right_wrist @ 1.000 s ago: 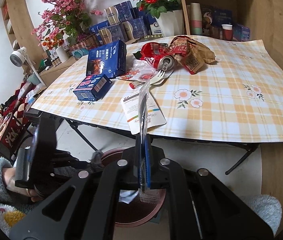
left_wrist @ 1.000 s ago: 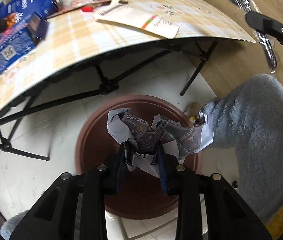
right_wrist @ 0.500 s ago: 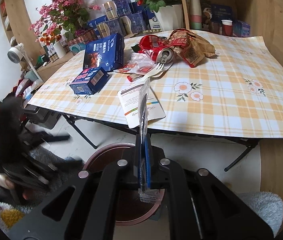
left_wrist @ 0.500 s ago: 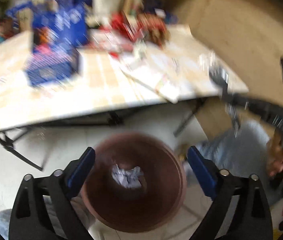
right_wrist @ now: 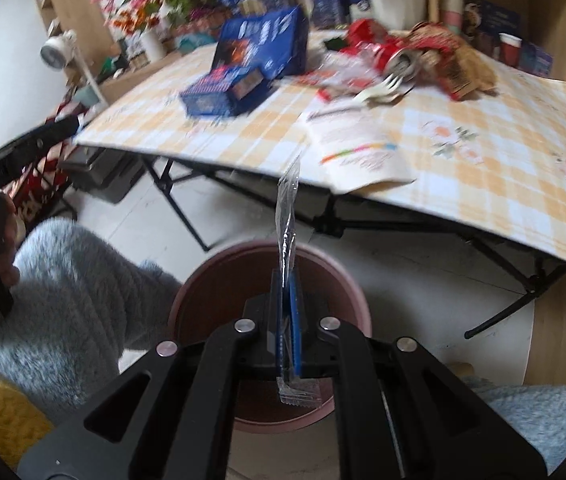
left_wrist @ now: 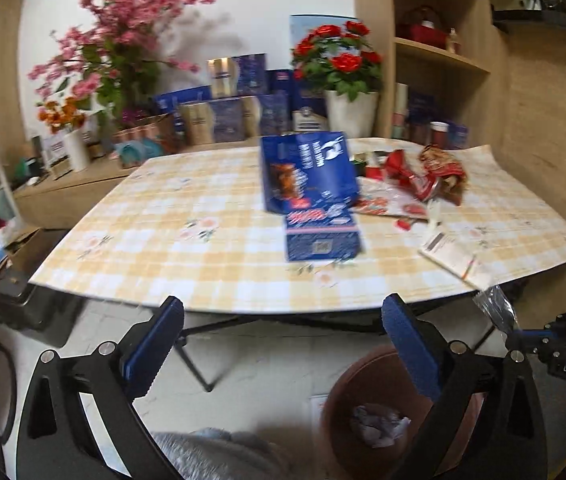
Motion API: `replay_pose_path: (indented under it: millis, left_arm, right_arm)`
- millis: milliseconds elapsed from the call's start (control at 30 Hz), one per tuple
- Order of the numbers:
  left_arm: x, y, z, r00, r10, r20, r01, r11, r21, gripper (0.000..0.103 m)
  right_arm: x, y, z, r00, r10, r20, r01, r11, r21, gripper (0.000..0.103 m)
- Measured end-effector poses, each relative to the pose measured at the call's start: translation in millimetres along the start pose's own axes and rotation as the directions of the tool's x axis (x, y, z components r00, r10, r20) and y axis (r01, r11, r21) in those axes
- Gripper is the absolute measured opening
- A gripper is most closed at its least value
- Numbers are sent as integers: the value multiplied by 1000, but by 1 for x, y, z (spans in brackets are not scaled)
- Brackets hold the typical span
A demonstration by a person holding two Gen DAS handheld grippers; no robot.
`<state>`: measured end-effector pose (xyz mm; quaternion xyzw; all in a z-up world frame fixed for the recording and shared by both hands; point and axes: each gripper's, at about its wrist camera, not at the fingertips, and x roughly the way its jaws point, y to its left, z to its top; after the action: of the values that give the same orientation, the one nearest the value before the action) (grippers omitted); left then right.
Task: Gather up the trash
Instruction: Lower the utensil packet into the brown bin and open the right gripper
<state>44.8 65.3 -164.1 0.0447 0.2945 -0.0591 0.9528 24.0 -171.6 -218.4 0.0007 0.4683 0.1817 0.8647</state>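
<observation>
Holding a clear plastic wrapper (right_wrist: 287,216) upright, my right gripper (right_wrist: 287,344) has its fingers pinched tight on it above the brown bin (right_wrist: 347,280). My left gripper (left_wrist: 279,344) is spread wide and empty, facing the tabletop (left_wrist: 163,240). Risk: the light film may cling to a pad on release, or drift past the rim onto the floor.
</observation>
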Motion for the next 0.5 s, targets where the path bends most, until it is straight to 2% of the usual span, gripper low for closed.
replay_pose_path:
  millis: [167,267,500]
  left_arm:
    - [6,5,-6,999,31,-32,-31,999,-11,97]
    - [14,6,-10,996,32,-78,-33,999,-10,97]
    - [23,8,-11,994,29,-103,-33,999,-30,97]
  right_arm:
    - [18,13,-3,999,4,-48,-6,999,-43,7]
    - [20,18,-3,999,10,-51,-13,998,-63,7]
    - [19,22,-5,999,17,-51,-21,997,-76,8]
